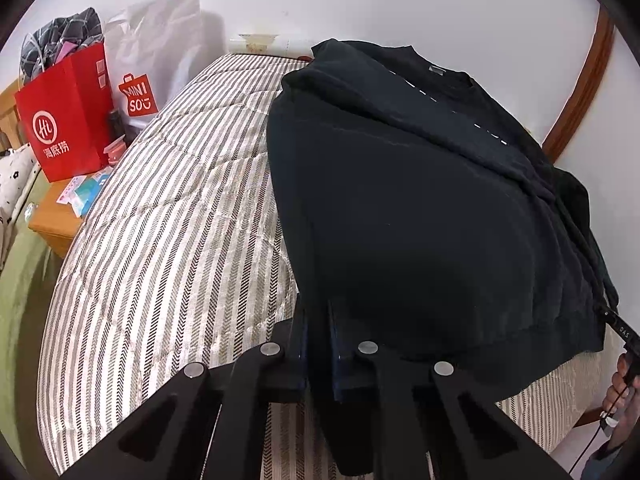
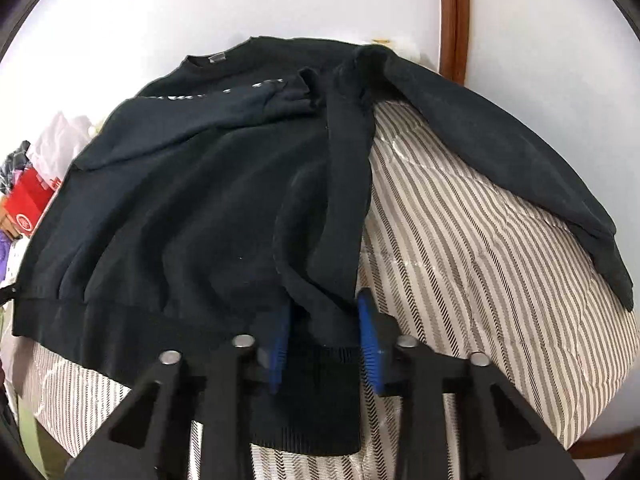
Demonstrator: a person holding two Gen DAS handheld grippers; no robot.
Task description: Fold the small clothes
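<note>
Sweatshirt (image 1: 400, 208) flat on bed (image 1: 168, 216) | both tongs clamped on hem

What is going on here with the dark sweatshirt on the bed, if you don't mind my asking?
A person is folding a dark sweatshirt laid out on a striped bed cover, using a handheld gripper in each hand. The left gripper is shut on the hem at one bottom corner. The right gripper has the ribbed hem at the other corner between its blue pads, closed on it. One sleeve lies stretched out to the side, and the other is already folded across the chest.
</note>
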